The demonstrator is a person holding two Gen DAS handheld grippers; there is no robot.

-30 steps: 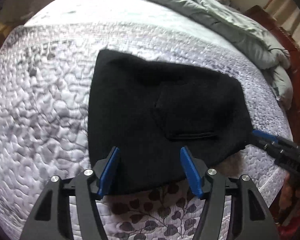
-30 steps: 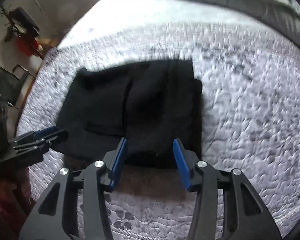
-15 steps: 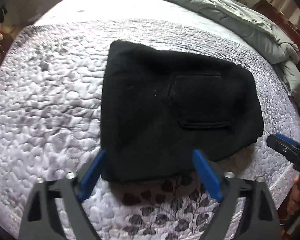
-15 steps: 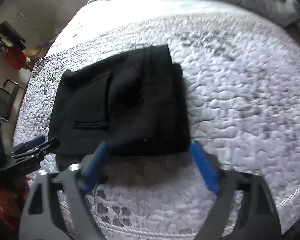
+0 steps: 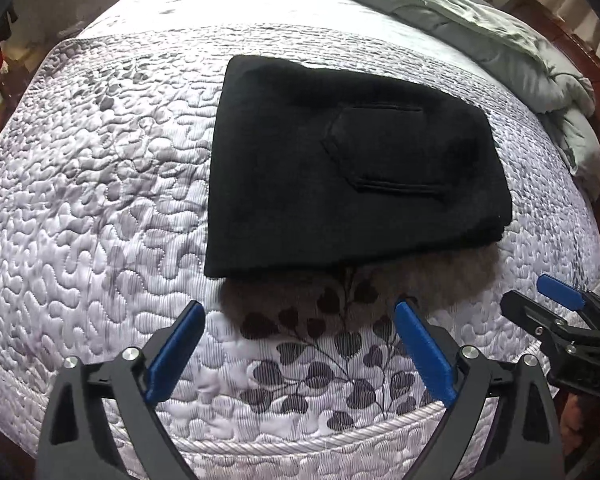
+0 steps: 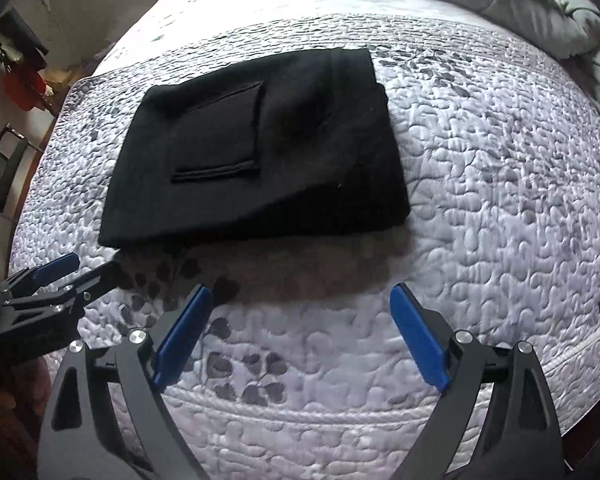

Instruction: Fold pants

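The black pants point(image 5: 340, 168) lie folded into a compact rectangle on the quilted bed, back pocket facing up; they also show in the right wrist view point(image 6: 260, 152). My left gripper point(image 5: 300, 348) is open and empty, a short way back from the pants' near edge. My right gripper point(image 6: 300, 332) is open and empty, also back from the near edge. The right gripper shows at the right edge of the left wrist view point(image 5: 560, 320). The left gripper shows at the left of the right wrist view point(image 6: 52, 284).
The white-and-grey quilted bedspread point(image 5: 80, 200) covers the bed, its corded front edge point(image 5: 300, 444) just below my grippers. A bunched pale green duvet point(image 5: 480, 20) lies along the far side. A wooden bed frame point(image 5: 560, 20) is at right. Chairs and clutter point(image 6: 8, 80) stand left of the bed.
Both grippers opened wide, let go of the pants' near edge and pulled back toward the bed's front edge. The folded pants stay flat on the quilt.
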